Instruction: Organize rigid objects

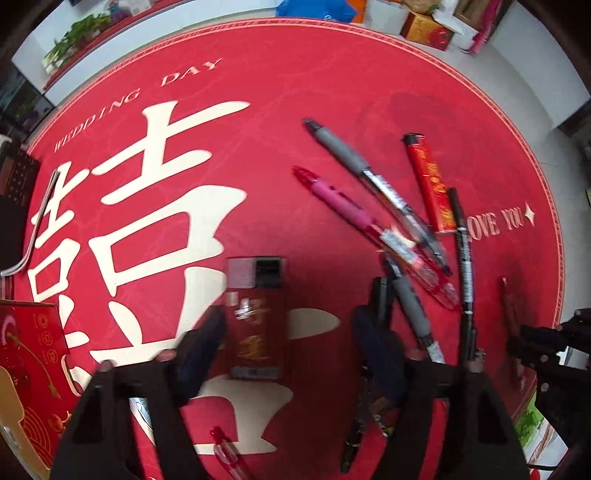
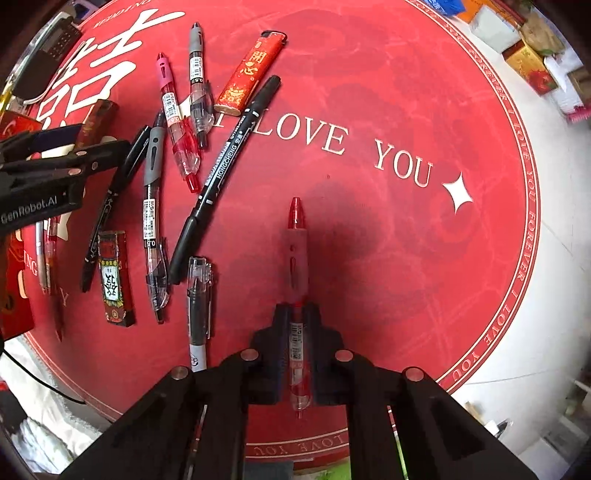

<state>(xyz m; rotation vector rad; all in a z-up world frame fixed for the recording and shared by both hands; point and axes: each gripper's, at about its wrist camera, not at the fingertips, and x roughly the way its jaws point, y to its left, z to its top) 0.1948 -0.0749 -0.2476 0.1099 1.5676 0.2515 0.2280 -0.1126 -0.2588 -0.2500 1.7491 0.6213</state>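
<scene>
A dark red pack [image 1: 256,317] lies on the round red mat [image 1: 295,74] between the fingers of my left gripper [image 1: 291,325]. The left pad [image 1: 201,343] is at the pack's edge and the right pad [image 1: 373,343] stands clear of it, so the jaws are open. My right gripper [image 2: 298,310] is shut on a red pen [image 2: 295,240], which points forward from the jaws. Loose nearby are a pink-grip pen [image 1: 351,206], a grey-grip pen [image 1: 354,158], a red lighter [image 1: 430,181], a black marker [image 2: 229,158] and a labelled dark box [image 2: 114,277].
A red gift box [image 1: 29,369] stands at the mat's left edge, with a dark notebook [image 1: 14,206] beyond it. Cartons [image 1: 428,27] sit on the white floor past the mat. A clear capped pen [image 2: 199,302] lies just left of my right gripper.
</scene>
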